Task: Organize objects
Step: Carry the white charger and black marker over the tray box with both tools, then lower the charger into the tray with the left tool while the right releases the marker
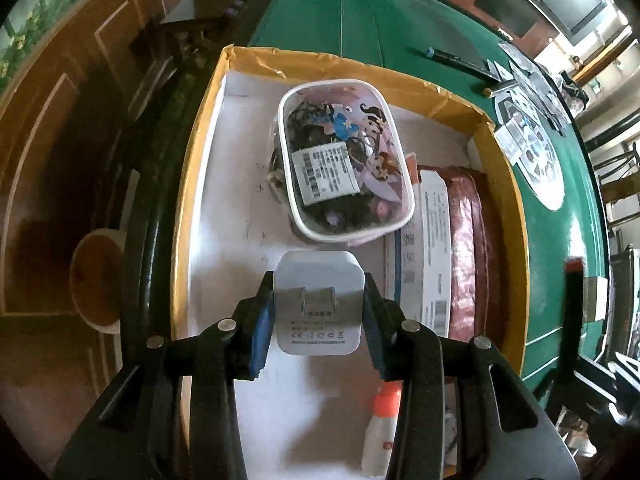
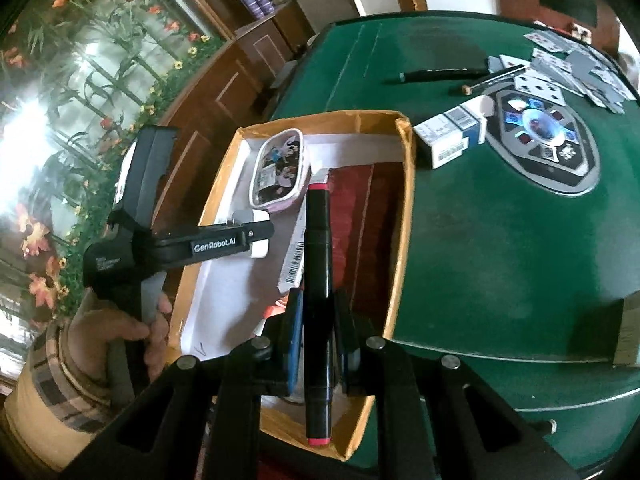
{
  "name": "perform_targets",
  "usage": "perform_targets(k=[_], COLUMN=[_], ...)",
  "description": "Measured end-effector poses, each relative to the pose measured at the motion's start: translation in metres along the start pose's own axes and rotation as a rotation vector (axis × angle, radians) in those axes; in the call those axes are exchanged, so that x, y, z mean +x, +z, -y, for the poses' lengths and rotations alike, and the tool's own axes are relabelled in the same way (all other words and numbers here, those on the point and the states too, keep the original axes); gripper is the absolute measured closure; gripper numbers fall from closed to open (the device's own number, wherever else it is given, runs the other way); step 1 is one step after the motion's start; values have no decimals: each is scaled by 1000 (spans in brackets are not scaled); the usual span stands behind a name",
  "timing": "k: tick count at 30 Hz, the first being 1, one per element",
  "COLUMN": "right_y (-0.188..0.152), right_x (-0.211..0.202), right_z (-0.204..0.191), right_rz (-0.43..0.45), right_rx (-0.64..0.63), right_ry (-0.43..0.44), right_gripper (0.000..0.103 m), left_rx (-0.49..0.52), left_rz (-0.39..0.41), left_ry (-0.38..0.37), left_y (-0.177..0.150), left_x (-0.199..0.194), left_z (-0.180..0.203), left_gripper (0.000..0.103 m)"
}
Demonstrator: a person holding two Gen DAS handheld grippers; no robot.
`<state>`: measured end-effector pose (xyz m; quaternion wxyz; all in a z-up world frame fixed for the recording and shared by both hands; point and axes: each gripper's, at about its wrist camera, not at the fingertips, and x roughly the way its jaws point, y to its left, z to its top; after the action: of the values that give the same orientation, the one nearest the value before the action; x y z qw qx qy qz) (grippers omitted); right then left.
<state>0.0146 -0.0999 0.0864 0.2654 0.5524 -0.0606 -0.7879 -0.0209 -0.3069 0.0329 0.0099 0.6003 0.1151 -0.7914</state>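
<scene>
Behind the right hand-held gripper [image 2: 316, 344], half-hidden orange-capped bottle [image 1: 384, 420].

White charger [image 1: 318, 304], grey print on its face, clamped between black fingers [image 1: 262, 320] with blue pads. Black marker [image 2: 318, 280], red at both ends. Yellow-brown cardboard box [image 1: 192, 216], white inside. Clear container [image 1: 344, 164] with white rim, cartoon figures in pink, purple and blue, white barcode label. Dark red packet [image 1: 468, 248] with white label strip. Green bench [image 1: 360, 12], marked with thin pale lines. Plaid sleeve [image 2: 52, 392] in tan and dark checks.
</scene>
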Motion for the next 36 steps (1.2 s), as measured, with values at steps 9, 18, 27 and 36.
perform_targets(k=[9,18,27,36], right_y=[11,19,38,77], right_x=[26,65,91,134], right_z=[-14,-41,-61,-82], right_rz=[-62,-132,-184,-189], right_rx=[7,-23,-35,-10], right_ry=[86,109,114,102], right_gripper=[90,90,90,90], left_rx=[-55,-96,-147,-145], left_rz=[-10,25,32,24], left_ry=[-59,-53,-74,-90], left_y=[-37,-47,-64,-76], left_x=[-23,-35,-43,-42], left_z=[-6,-15,-35,-35], left_gripper=[64,64,64,64])
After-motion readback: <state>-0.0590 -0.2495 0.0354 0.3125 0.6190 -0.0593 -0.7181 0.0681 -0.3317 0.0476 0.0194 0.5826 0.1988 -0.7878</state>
